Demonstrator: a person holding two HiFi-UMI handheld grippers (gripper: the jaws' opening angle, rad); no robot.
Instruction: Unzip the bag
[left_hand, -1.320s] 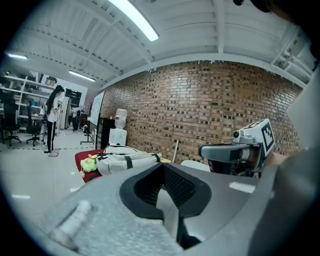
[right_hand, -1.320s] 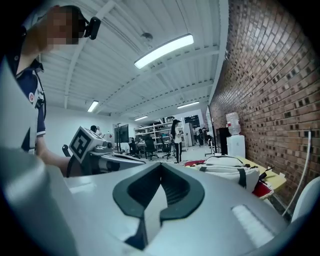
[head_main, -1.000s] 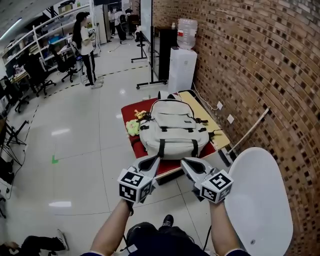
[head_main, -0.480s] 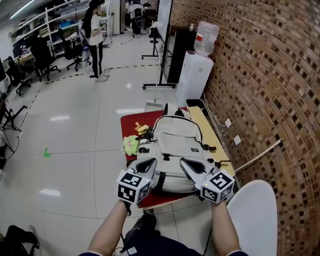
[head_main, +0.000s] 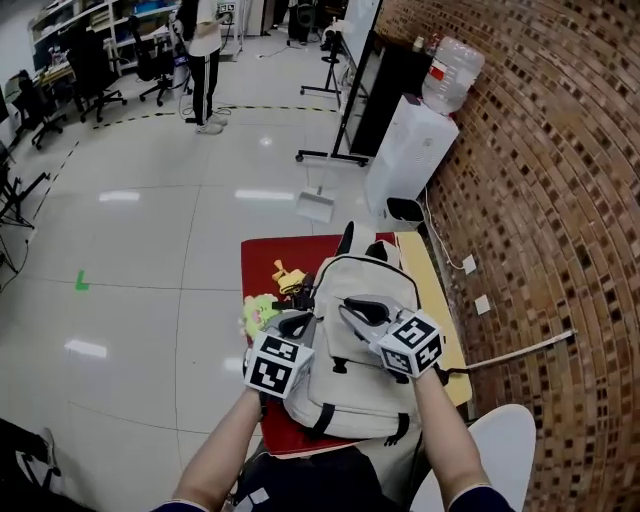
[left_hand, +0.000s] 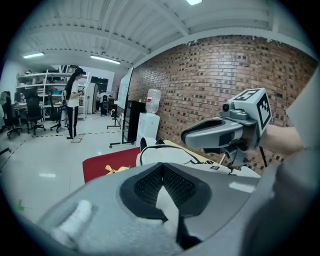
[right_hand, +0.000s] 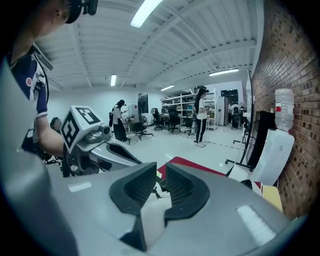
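A cream backpack (head_main: 385, 285) with black straps lies flat on a red-topped table (head_main: 262, 262); its top handle points away from me. Both grippers hover over the bag's middle. My left gripper (head_main: 297, 322) is shut, its pads (left_hand: 170, 182) meeting with nothing between them, and the bag (left_hand: 162, 156) shows just beyond them. My right gripper (head_main: 352, 305) stands open; its jaws (right_hand: 161, 176) have just been opening, with a narrow gap and nothing in it. No zipper pull can be made out.
A green plush (head_main: 254, 315) and a yellow toy (head_main: 285, 272) lie on the table left of the bag. A water dispenser (head_main: 412, 160) stands against the brick wall beyond. A white round seat (head_main: 495, 460) is at my right. A person (head_main: 205, 50) stands far off.
Both grippers have moved forward from in front of the table to over the backpack, and the table has come closer. The right jaws have parted; the left stays shut.
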